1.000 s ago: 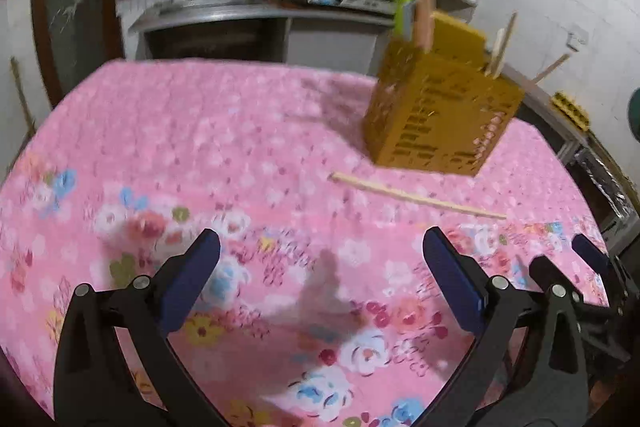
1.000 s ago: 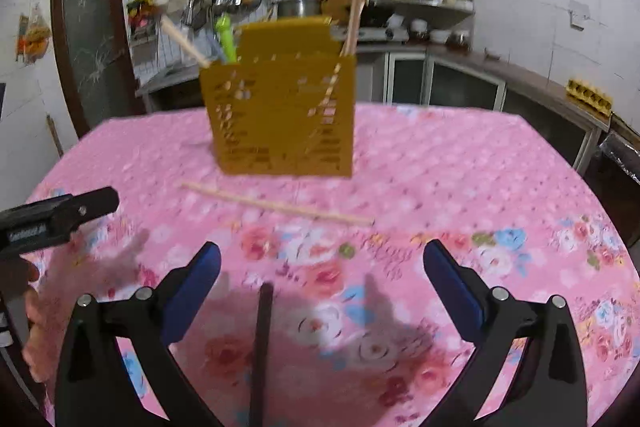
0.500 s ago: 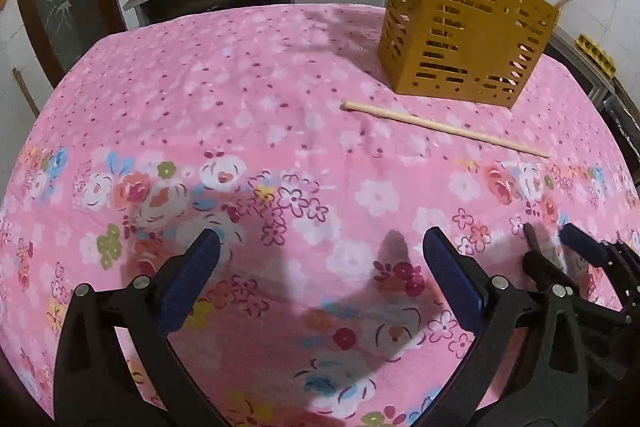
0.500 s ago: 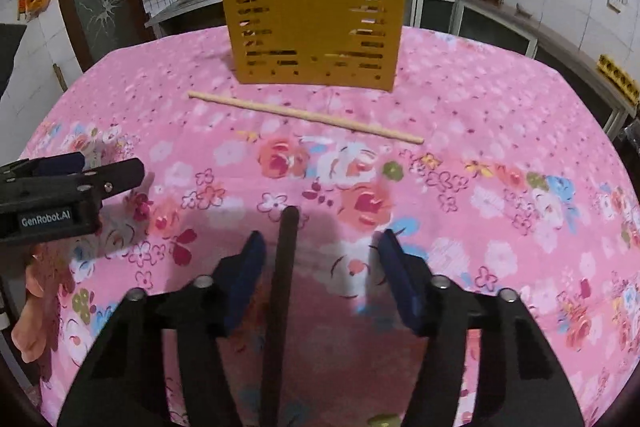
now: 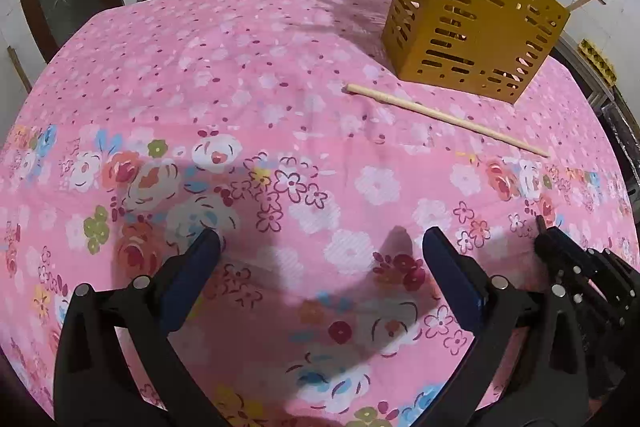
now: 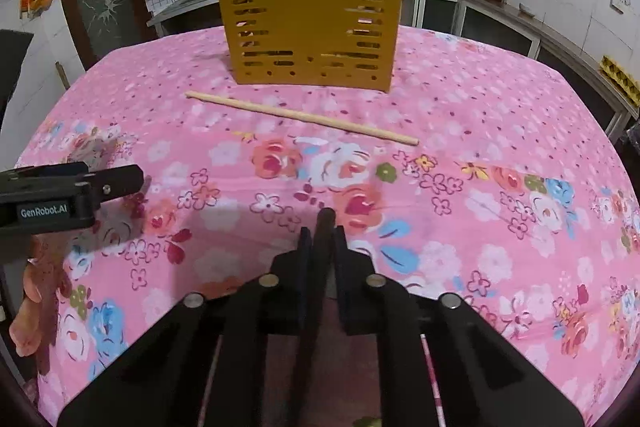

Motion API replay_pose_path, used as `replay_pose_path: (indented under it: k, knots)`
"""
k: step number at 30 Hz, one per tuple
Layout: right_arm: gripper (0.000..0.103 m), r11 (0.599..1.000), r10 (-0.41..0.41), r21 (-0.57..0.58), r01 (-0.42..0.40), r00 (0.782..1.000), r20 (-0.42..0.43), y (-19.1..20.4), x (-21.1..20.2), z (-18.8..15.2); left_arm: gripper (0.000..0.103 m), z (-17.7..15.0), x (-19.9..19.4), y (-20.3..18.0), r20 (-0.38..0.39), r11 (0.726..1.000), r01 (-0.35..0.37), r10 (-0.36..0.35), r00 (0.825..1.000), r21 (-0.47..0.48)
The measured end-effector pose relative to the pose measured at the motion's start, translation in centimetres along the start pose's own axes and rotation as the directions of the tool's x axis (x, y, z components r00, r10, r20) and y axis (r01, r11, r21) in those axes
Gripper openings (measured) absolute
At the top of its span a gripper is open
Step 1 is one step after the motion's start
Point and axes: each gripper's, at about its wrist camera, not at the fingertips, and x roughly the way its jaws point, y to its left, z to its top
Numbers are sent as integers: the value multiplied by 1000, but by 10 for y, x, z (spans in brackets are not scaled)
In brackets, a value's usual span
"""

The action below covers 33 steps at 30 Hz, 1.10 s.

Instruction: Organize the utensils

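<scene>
Both grippers are working low over the pink floral tablecloth (image 6: 480, 99): the right gripper (image 6: 320, 239) has just been closing and is now pinching a dark, slender utensil handle (image 6: 325, 223) between its blue pads, while the left gripper (image 5: 320, 255) is hanging wide open with nothing between its fingers. The dark handle is poking forward past the fingertips, near the cloth's near edge; what kind of utensil it is cannot be told. Further out, a pale wooden chopstick (image 6: 300, 117) is lying loose on the cloth, just in front of the yellow slotted utensil holder (image 6: 312, 23), which is standing toward the far edge and already holding chopsticks and other handles. The pick-up step seems to be in hand; next, the handle likely needs lifting clear and carrying over the holder's rim. White lettering on the left gripper's body is reading "GenRobot.AI" (image 6: 44, 211).
</scene>
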Motion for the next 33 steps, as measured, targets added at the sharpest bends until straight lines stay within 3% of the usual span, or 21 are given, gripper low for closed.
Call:
replay_pose_path:
  k: [6, 10, 16, 22, 31, 33]
  knots:
    - [9, 999, -22, 32, 23, 1000, -18, -30, -3, 5, 90, 0, 2, -1, -22, 1000, -17, 17, 1000, -6]
    - [9, 996, -60, 57, 62, 998, -31, -60, -3, 9, 83, 3, 0, -3, -35, 1000, 7, -7, 999, -12]
    - [10, 982, -96, 160, 99, 995, -25, -110, -3, 10, 77, 13, 3, -7, -69, 996, 28, -34, 997, -86]
    - [10, 982, -101, 159, 101, 995, -7, -112, -2, 6, 64, 44, 16, -23, -64, 982, 11, -24, 998, -190]
    - [10, 984, -102, 145, 100, 995, 6, -110, -5, 1, 46, 76, 40, -45, 26, 933, -79, 94, 995, -351]
    - [10, 985, -99, 145, 97, 995, 7, -110, -5, 0, 46, 78, 43, -46, 44, 926, -85, 109, 993, -367]
